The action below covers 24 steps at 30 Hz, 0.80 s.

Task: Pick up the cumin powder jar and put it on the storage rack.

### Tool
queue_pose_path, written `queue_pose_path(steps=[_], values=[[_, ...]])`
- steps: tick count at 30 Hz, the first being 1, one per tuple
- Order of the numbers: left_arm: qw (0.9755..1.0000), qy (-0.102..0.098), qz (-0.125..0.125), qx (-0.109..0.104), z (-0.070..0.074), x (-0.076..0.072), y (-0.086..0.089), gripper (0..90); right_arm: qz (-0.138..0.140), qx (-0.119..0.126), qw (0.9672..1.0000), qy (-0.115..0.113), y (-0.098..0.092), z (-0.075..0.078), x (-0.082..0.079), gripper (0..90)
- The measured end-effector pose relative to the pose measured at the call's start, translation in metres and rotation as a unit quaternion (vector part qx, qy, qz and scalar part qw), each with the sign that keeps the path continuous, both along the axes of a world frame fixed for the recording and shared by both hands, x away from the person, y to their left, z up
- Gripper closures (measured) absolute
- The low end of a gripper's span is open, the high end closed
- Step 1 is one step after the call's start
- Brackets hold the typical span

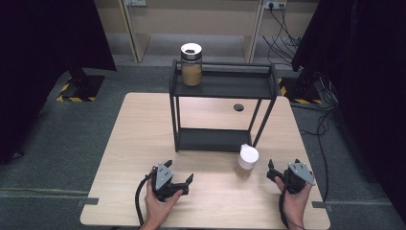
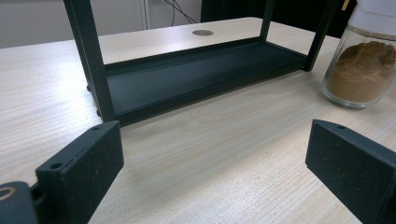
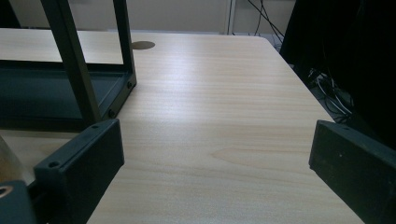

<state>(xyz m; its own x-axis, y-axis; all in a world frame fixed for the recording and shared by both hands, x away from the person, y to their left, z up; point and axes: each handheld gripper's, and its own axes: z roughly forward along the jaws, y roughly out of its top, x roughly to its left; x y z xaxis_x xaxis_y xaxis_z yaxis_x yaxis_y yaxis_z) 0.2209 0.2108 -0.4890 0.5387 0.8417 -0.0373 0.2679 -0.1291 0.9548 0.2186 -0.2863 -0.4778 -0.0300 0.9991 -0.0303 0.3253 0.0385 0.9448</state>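
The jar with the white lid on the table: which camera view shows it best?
The high view: the jar with the white lid appears whole, between the two grippers. The left gripper view crops its lid but shows the brown powder well. The right gripper view catches a blurred sliver at its left edge.

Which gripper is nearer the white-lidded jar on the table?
Right. The right gripper sits just to the right of the white-lidded jar; the left gripper is farther off on its left. Both are open and apart from it.

Wood table [image 1: 143,143] w/ 2-tier black rack [image 1: 222,86], white-lidded jar [image 1: 247,160] (brown powder).
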Motion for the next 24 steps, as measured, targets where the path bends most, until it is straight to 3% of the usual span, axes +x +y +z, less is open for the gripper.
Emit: queue_pose_path(steps=[24], values=[[1.0, -0.005, 0.001, 0.0, -0.0011, -0.0004, 0.0013, 3.4, 0.0, 0.004, 1.0, -0.001, -0.0007, -0.0002, -0.0001, 3.0]])
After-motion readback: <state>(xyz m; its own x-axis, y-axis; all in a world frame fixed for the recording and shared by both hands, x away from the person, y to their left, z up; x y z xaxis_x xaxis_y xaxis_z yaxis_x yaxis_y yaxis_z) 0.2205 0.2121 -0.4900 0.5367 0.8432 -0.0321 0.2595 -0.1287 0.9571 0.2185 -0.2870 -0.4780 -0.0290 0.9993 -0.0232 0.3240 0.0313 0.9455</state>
